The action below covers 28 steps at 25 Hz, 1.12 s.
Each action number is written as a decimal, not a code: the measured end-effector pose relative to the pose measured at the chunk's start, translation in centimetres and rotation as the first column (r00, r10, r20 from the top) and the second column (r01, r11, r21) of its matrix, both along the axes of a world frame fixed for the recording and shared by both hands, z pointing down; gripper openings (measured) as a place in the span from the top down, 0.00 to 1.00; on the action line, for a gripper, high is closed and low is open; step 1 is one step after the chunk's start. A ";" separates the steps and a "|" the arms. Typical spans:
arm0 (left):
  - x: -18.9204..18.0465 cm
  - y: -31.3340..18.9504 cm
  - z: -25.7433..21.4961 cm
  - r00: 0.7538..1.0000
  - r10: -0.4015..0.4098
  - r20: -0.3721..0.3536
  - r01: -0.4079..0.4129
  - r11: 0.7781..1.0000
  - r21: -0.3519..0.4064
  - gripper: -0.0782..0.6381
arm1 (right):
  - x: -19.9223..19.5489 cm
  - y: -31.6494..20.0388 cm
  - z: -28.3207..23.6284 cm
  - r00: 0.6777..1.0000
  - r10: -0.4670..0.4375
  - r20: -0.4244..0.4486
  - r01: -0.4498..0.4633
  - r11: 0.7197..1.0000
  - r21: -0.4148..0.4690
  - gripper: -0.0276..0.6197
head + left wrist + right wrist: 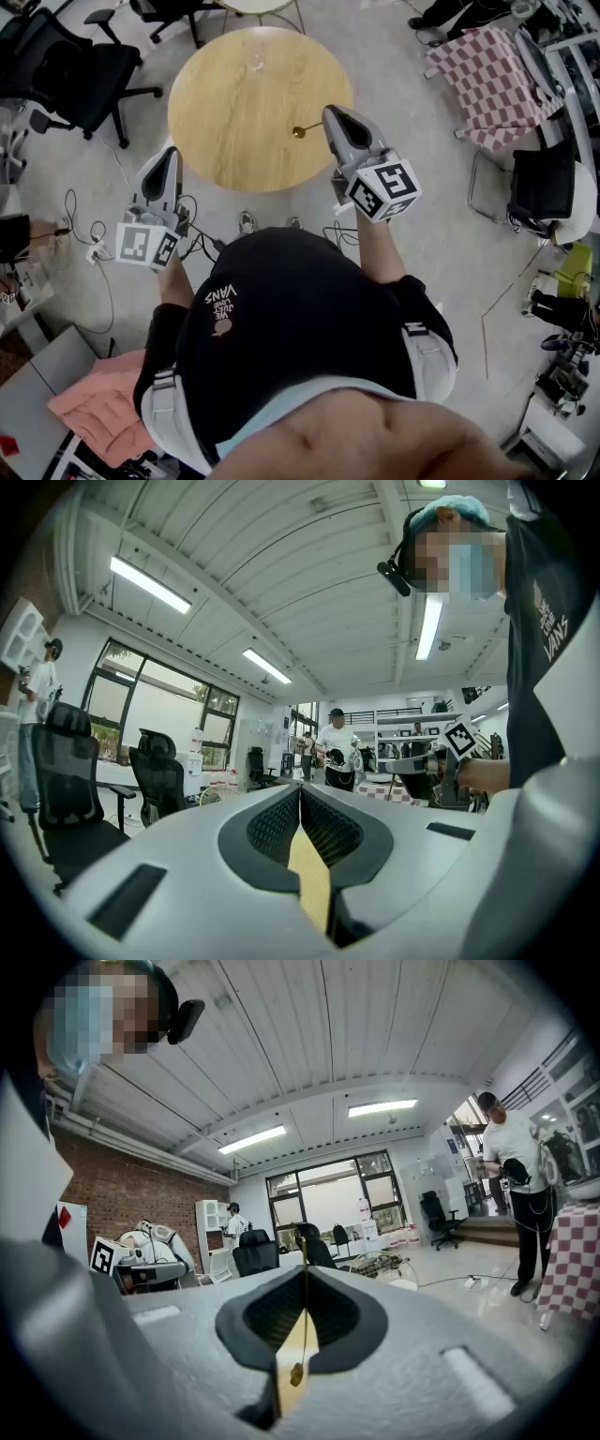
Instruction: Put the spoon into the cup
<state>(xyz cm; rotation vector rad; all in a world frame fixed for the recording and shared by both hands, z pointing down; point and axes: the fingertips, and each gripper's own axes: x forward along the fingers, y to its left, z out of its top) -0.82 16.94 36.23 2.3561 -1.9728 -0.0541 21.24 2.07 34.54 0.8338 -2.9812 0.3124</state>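
My right gripper [330, 114] is shut on a thin gold spoon [300, 131], which sticks out to the left over the near right part of the round wooden table [225, 131]. In the right gripper view the spoon's handle [302, 1251] rises from the closed jaws of that gripper [304, 1274]. A faint clear cup [255, 64] seems to stand at the table's far side. My left gripper [170, 153] hangs shut and empty off the table's near left edge. In its own view that gripper [300, 794] points up into the room and shows neither the table nor the cup.
Black office chairs [80, 61] stand left of the table. A chair under a checkered cloth [492, 80] is at the right. Cables and a power strip [94, 248] lie on the floor at the left. A person [516, 1185] stands off in the room.
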 end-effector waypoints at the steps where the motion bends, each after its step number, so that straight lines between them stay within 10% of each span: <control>1: -0.4 0.0 0.0 1.000 0.009 0.002 -0.009 1.000 0.006 0.90 | -0.4 0.1 0.0 1.000 0.007 0.010 -0.007 1.000 -0.001 0.96; 28: -9.0 1.2 1.5 0.983 0.183 -0.030 -0.183 0.983 0.004 0.90 | -7.2 3.6 0.3 0.982 0.182 0.040 -0.182 0.983 -0.025 0.96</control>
